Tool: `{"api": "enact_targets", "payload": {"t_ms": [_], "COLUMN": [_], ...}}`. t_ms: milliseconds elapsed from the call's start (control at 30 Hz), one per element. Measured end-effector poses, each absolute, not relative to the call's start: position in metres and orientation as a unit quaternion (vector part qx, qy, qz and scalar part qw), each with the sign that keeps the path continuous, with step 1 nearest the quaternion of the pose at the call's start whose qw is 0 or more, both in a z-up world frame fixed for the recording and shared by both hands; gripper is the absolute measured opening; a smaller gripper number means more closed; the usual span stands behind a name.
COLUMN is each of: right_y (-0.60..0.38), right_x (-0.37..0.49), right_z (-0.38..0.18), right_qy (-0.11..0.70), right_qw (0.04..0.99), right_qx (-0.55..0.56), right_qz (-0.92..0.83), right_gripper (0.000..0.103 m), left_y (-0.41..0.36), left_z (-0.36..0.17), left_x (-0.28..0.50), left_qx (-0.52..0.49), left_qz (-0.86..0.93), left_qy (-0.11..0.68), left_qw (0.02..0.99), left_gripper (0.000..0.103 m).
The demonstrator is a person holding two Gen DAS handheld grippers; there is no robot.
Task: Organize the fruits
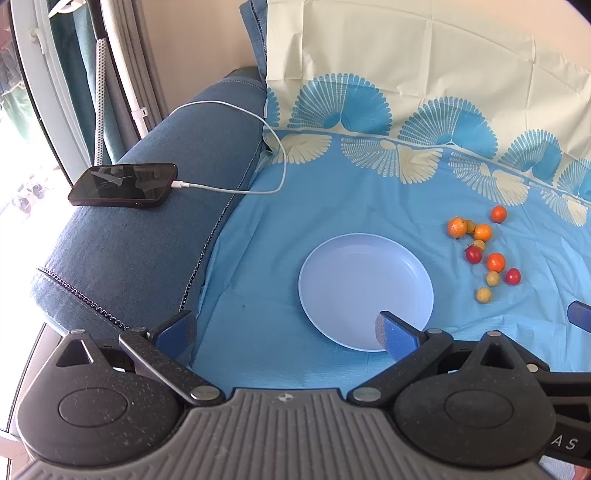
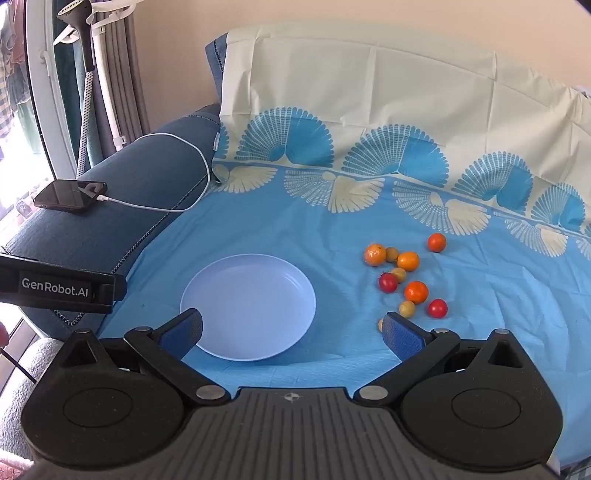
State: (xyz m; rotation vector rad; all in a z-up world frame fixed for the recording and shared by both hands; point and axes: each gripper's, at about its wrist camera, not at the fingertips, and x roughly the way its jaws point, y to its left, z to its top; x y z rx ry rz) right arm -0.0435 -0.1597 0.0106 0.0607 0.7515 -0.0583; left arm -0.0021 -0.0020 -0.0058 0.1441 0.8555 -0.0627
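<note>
Your left tongs (image 1: 286,334) and right tongs (image 2: 291,328) both gape wide, gripping nothing.
Your pale blue plate (image 1: 365,291) sits bare on the blue sheet (image 1: 266,258); the fruits (image 1: 480,251) lie scattered just right of it.

A blue sofa (image 2: 122,192) stands against a cream wall (image 2: 295,22), draped in a blue-and-cream patterned sheet (image 2: 332,229). Bright daylight enters a window (image 1: 14,147) at left, beside teal curtains (image 1: 74,74).
</note>
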Motion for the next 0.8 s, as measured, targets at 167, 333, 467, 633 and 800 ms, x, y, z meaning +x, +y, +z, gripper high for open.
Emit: {"api": "enact_targets", "payload": {"t_ms": [167, 333, 467, 633, 800], "right_y": [-0.1609, -0.1611, -0.1615, -0.1628, -0.1637], "right_x": [-0.0424, -0.0419, -0.0419, -0.0421, -0.0416], "right_z": [0.0120, 0.0115, 0.0112, 0.0115, 0.0118], "right_qy": [0.368, 0.369, 0.369, 0.369, 0.371], "right_qw": [0.929, 0.928, 0.928, 0.928, 0.927], "right_qx": [0.032, 0.033, 0.034, 0.035, 0.038], "right_qz": [-0.028, -0.027, -0.029, -0.030, -0.030], "right_gripper": [0.103, 0.103, 0.103, 0.103, 0.103], "left_y": [-0.0028, -0.0030, -0.0038, -0.0037, -0.0036], "left_z": [-0.0046, -0.0039, -0.0028, -0.0033, -0.0030], "left_x": [-0.0021, -0.0018, -0.0017, -0.0022, -0.0017], "left_qx": [0.071, 0.072, 0.072, 0.072, 0.072], "left_qz": [-0.030, -0.030, -0.031, -0.031, -0.031], "left_qy": [0.414, 0.415, 0.415, 0.414, 0.414], "left_qw": [0.907, 0.907, 0.907, 0.907, 0.907], "left_gripper": [0.103, 0.103, 0.103, 0.103, 0.103]}}
